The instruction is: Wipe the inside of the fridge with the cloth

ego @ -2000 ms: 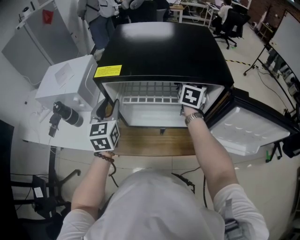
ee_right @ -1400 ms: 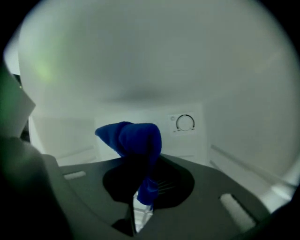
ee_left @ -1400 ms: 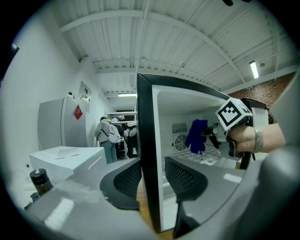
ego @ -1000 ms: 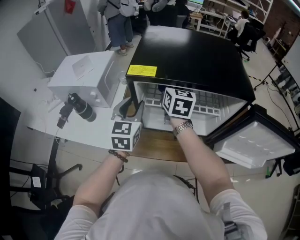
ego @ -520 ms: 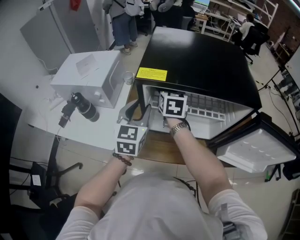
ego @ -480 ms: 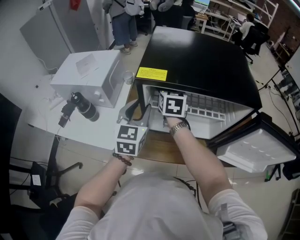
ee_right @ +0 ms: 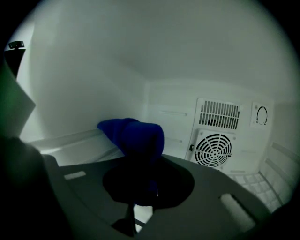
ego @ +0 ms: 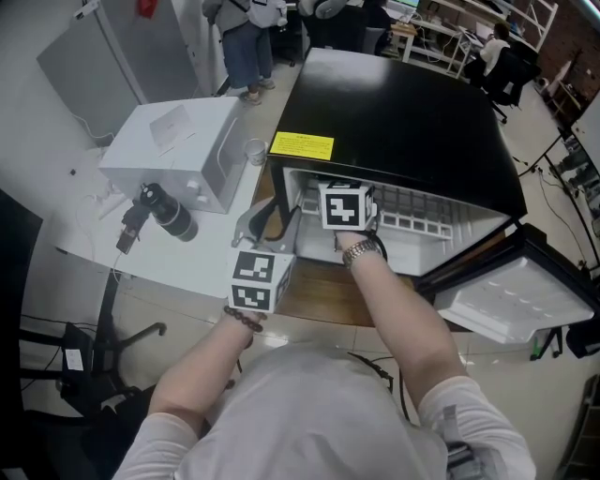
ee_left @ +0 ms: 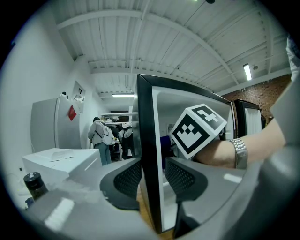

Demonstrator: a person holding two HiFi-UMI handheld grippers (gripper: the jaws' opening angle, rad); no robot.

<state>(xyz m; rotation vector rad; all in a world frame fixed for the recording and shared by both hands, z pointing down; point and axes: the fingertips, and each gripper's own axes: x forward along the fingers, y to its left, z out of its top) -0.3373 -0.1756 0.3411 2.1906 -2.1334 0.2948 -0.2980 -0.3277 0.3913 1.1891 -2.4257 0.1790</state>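
a pale floor (ego: 562, 192) runs all round. at the left stands a white worktop (ego: 169, 258) carrying a white boxy appliance (ego: 169, 150) and a black camera lens (ego: 164, 214). a black legged stand (ego: 94, 370) sits by its near edge. a grey cabinet (ego: 89, 66) stands at the far left, with people (ego: 239, 33) just right of it. at the far right are desks (ego: 441, 23), a black office chair (ego: 497, 70) and a thin black tripod (ego: 548, 141). overhead, a white ribbed ceiling (ee_left: 154, 42) curves down towards a brick wall (ee_left: 262, 86), lit by a strip light (ee_left: 247, 71).
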